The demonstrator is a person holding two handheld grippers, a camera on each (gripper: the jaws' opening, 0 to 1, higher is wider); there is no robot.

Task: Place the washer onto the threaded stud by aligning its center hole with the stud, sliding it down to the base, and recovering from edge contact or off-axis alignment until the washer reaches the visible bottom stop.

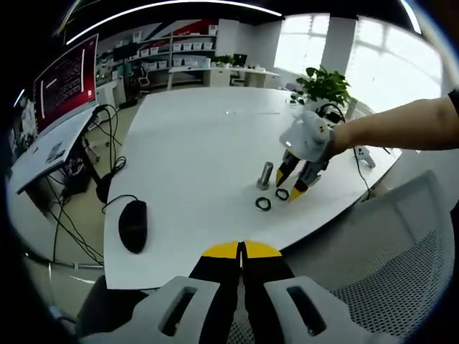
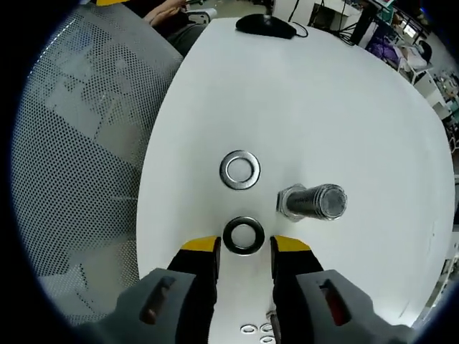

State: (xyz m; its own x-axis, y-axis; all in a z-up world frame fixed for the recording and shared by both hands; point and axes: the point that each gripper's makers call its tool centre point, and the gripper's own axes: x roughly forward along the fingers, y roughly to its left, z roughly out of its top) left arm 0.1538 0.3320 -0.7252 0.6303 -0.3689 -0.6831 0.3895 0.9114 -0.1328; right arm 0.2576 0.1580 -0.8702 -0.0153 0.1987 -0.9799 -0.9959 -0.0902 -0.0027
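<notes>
A threaded stud (image 2: 313, 202) stands upright on the white table (image 2: 323, 93), seen from above in the right gripper view. Two steel washers lie flat near it: one (image 2: 243, 236) sits just ahead of and between the yellow tips of my right gripper (image 2: 244, 246), which is open; the other (image 2: 239, 170) lies farther out. In the left gripper view the stud (image 1: 265, 175) and both washers (image 1: 282, 193) (image 1: 263, 204) lie on the table, with the right gripper (image 1: 290, 185) held by a gloved hand pointing down at them. My left gripper (image 1: 242, 250) is shut, empty, near the table edge.
A black computer mouse (image 1: 133, 224) with its cable lies at the table's left end. A mesh chair (image 2: 79, 129) stands against the table edge. A potted plant (image 1: 324, 86) and a cable sit at the far corner. Small washers (image 2: 257, 330) lie under the right gripper.
</notes>
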